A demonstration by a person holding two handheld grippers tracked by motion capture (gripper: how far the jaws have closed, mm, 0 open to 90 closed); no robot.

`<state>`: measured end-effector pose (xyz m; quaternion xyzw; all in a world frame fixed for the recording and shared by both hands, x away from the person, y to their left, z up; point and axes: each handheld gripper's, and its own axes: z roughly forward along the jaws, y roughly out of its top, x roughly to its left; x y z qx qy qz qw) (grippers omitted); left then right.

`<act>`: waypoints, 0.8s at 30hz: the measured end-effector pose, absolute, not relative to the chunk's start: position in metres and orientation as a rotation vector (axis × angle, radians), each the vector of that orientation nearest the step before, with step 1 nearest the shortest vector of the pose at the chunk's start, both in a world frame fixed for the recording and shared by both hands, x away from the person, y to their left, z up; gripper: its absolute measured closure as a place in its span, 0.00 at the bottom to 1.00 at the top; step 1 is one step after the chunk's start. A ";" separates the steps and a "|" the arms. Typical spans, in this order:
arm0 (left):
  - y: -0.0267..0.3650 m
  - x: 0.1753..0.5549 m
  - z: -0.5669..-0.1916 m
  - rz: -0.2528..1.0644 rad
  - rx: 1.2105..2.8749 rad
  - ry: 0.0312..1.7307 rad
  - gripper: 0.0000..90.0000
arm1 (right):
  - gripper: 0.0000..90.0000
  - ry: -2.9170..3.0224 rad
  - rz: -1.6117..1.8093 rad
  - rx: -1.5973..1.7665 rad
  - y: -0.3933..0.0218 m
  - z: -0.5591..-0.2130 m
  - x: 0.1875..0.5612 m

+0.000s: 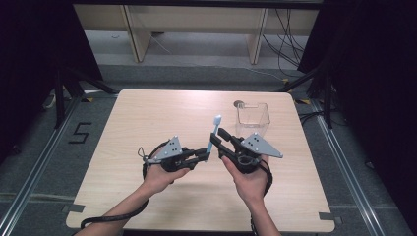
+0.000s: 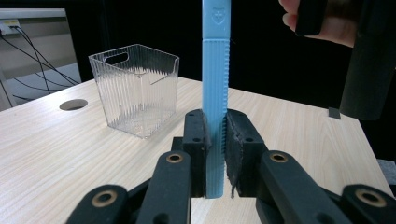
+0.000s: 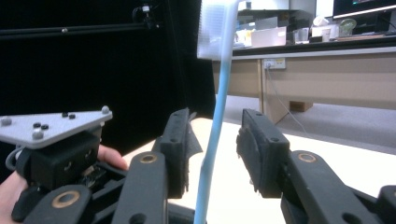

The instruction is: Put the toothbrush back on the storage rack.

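my left gripper (image 2: 215,140) is clamped on the handle of a blue toothbrush (image 2: 215,93) standing upright over the table (image 1: 147,118), its head – bristles blurred, probably – rising between my right gripper's (image 3: 215,140) parted jaws, clear bin (image 1: 253,118) far right.

Left tongs (image 2: 215,154) clamped, right tongs (image 3: 217,154) apart

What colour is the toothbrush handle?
Light blue. The toothbrush handle shows best in the left gripper view, clamped upright by the left gripper.
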<state>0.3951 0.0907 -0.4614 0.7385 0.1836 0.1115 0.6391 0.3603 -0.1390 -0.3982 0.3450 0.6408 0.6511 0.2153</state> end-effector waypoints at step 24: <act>0.082 0.391 -0.463 0.263 1.690 0.421 0.87 | 0.93 1.735 1.798 0.949 -0.140 -0.395 0.363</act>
